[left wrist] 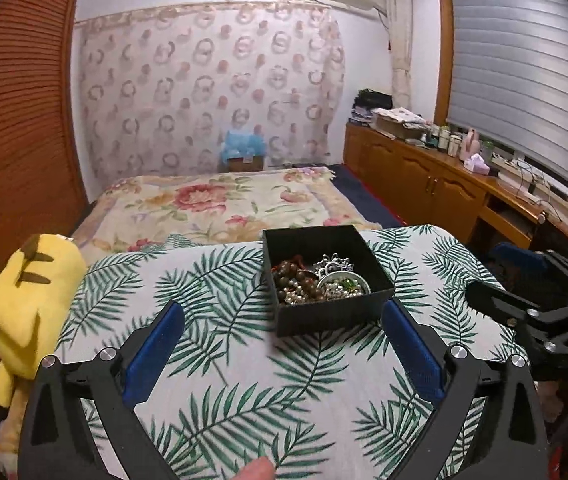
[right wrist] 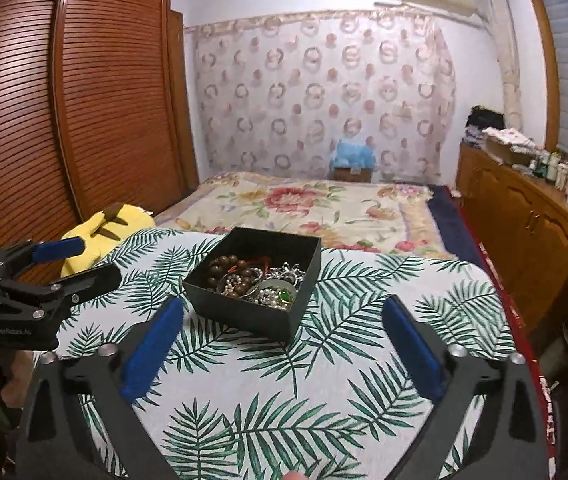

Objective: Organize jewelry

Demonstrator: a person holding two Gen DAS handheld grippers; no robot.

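Observation:
A black open box stands on the leaf-print cloth; it also shows in the right wrist view. Inside lie brown wooden beads, a silver ornament, a round tin of pearls with a green stone, all in a heap. My left gripper is open and empty, just short of the box's near wall. My right gripper is open and empty, just short of the box's near corner. Each gripper shows from the side in the other's view: the right one, the left one.
A yellow plush toy lies at the cloth's left edge. Behind is a bed with a floral blanket. A wooden slatted wardrobe stands left, a low wooden cabinet with bottles right.

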